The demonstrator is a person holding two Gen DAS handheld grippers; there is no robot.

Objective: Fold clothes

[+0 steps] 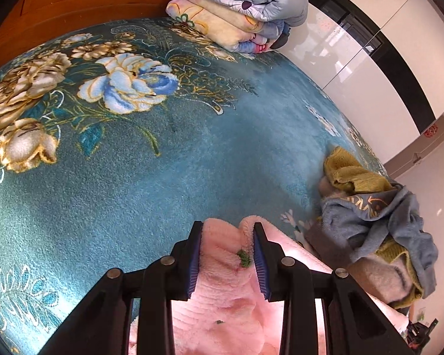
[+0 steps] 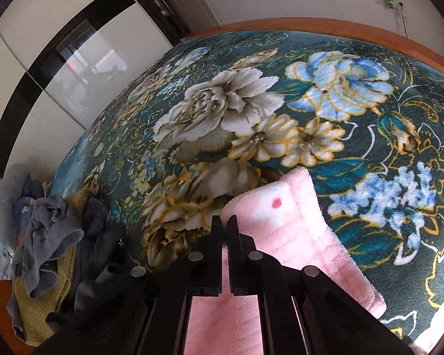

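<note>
A fluffy pink garment (image 1: 222, 290) lies on the teal flowered bedspread (image 1: 118, 177). My left gripper (image 1: 228, 230) has its jaws apart with a bunched fold of the pink fabric between them; a small green patch shows on the cloth. In the right wrist view the same pink garment (image 2: 296, 230) stretches ahead and to the right, with a red spot on it. My right gripper (image 2: 225, 222) has its jaws nearly together on the garment's near edge.
A pile of blue, mustard and grey clothes (image 1: 376, 230) lies at the bed's right edge, also shown in the right wrist view (image 2: 50, 245). Folded quilts (image 1: 236, 9) are stacked at the headboard. White wardrobe doors (image 1: 370, 59) stand beside the bed.
</note>
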